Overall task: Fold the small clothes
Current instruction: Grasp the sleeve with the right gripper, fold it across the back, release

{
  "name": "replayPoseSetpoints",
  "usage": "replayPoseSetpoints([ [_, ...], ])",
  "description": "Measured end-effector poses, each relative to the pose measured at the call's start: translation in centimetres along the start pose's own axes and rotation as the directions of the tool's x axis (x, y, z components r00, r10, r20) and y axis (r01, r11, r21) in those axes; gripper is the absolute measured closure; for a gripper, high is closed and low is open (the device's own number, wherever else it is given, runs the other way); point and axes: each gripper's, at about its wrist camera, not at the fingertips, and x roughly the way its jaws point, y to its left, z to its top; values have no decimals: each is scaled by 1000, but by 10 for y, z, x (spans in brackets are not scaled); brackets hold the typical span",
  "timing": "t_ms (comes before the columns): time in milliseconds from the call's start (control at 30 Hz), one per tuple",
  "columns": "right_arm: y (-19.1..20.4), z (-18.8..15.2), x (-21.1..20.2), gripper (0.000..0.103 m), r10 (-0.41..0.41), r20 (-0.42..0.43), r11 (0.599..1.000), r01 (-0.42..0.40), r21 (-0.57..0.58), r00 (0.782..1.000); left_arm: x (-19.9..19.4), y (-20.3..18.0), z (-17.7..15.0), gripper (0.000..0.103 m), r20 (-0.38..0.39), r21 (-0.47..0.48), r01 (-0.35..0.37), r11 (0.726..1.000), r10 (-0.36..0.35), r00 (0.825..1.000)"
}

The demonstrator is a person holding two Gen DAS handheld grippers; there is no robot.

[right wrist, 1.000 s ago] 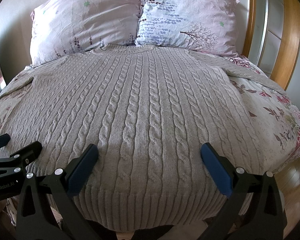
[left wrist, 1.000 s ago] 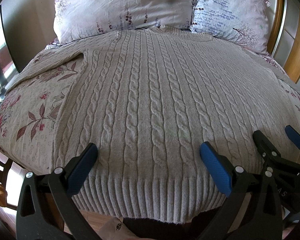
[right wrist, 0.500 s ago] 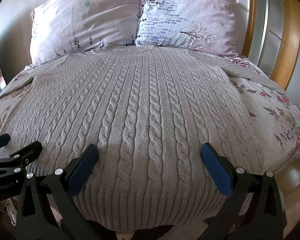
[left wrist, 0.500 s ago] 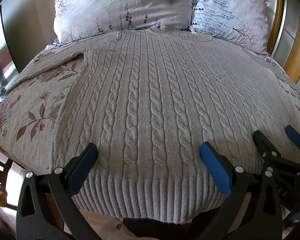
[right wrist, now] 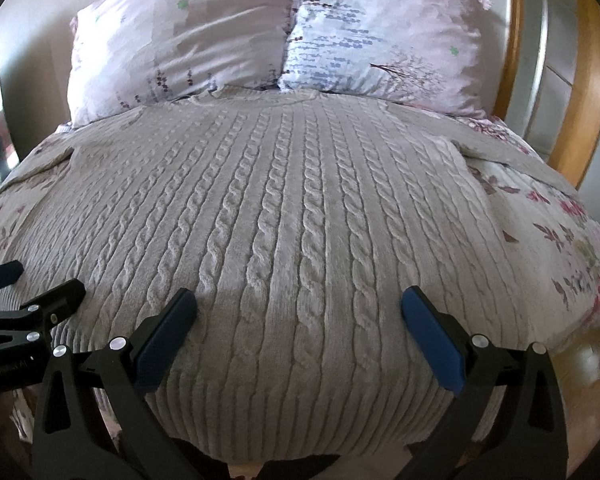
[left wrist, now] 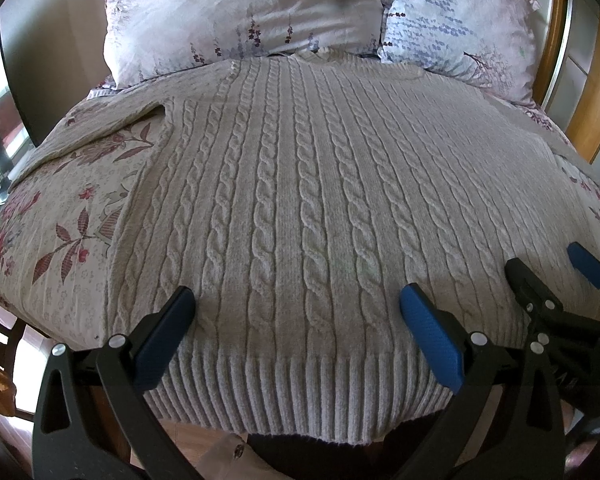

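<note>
The left gripper [left wrist: 296, 320] hangs low over the near end of a bed, its two blue-padded fingers [left wrist: 162, 334] spread wide apart with nothing between them. Beneath it lies the ribbed hem of a beige cable-knit sweater [left wrist: 300, 200], and whether the pads touch the knit cannot be told. Just beside it, toward the bed's right side, the right gripper [right wrist: 298, 322] hangs at the same height, its own blue pads [right wrist: 432, 338] equally wide apart and empty, over the lower right part of the sweater. Each gripper shows at the edge of the other's view. The sweater is spread flat and front-up, covering most of the bed, its hem draping over the near edge and its round neckline at the far end, touching two pillows. Both sleeves stretch outward toward the bed's sides. Under the sweater is a pale bedspread [left wrist: 60, 216] printed with dark red flowers and leaves, visible on either side. The left pillow [right wrist: 180, 40] is pale pink with small purple sprigs; the right pillow [right wrist: 384, 36] is whitish with blue blossoms and a tree branch. A curved wooden headboard [right wrist: 584, 92] rises on the right behind them.
</note>
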Motion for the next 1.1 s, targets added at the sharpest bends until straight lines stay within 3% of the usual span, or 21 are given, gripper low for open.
replayPoseSetpoints([
  [333,-21,14,5,1,122,37,992,-121,-37,992,7,2,20,2,-3,20,34,999,-34,999],
  [533,-116,67,7,3,111,69,964,-124,235,991,10,7,47,2,73,19,65,998,-66,995],
  [600,-160,85,11,11,75,71,933,-95,348,995,12,7,56,2,88,28,73,997,-75,993],
  [667,-207,96,19,22,38,52,879,-58,473,998,11,7,67,2,113,43,124,991,-128,985],
  [800,-278,98,46,40,0,-11,739,7,674,1000,10,11,86,2,155,38,220,975,-223,962],
  [867,-311,90,60,46,-2,-41,642,33,766,999,10,12,95,2,183,37,247,968,-250,951],
  [967,-336,82,70,53,-23,-68,552,69,831,997,11,15,110,2,188,30,276,961,-277,942],
  [1100,-356,73,72,62,-50,-58,486,75,871,997,16,22,131,2,167,7,286,958,-283,944],
])
